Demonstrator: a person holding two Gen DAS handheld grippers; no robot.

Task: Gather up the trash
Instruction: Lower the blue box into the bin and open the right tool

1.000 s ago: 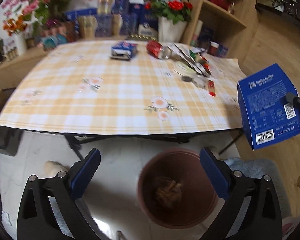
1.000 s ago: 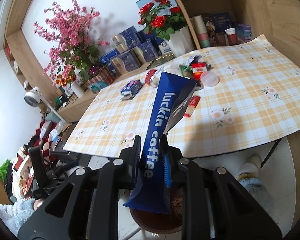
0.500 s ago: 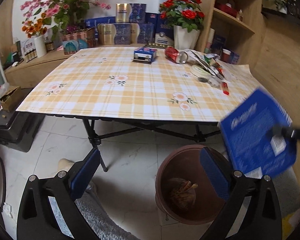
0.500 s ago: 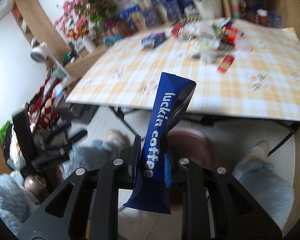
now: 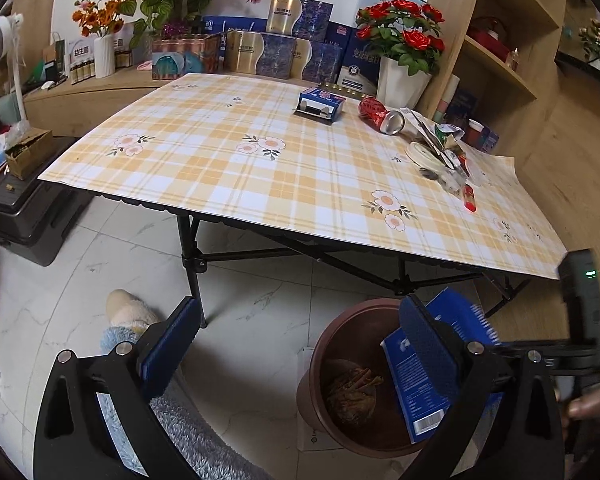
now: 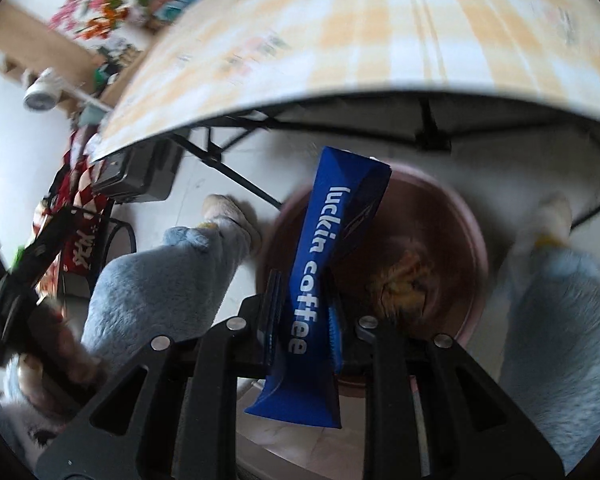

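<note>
flat blue cardboard coffee box [image 6: 332,264], long axis pointing away and down over the round brown plastic bin [image 6: 452,216] below the bench's near edge, right gripper [image 6: 300,320] clamped narrowly on its lower half, left gripper [image 5: 296,344] spread wide, empty

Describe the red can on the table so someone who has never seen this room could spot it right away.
Start at the plaid table, then look to its far corner by the white vase of red roses. The red can lies on its side there, the only round metal item beside flat wrappers.

Table [image 6: 340,40] motion-blurred, blue box [image 5: 420,392] half hidden by tongs, bin [image 5: 340,360] contents unclear
</note>
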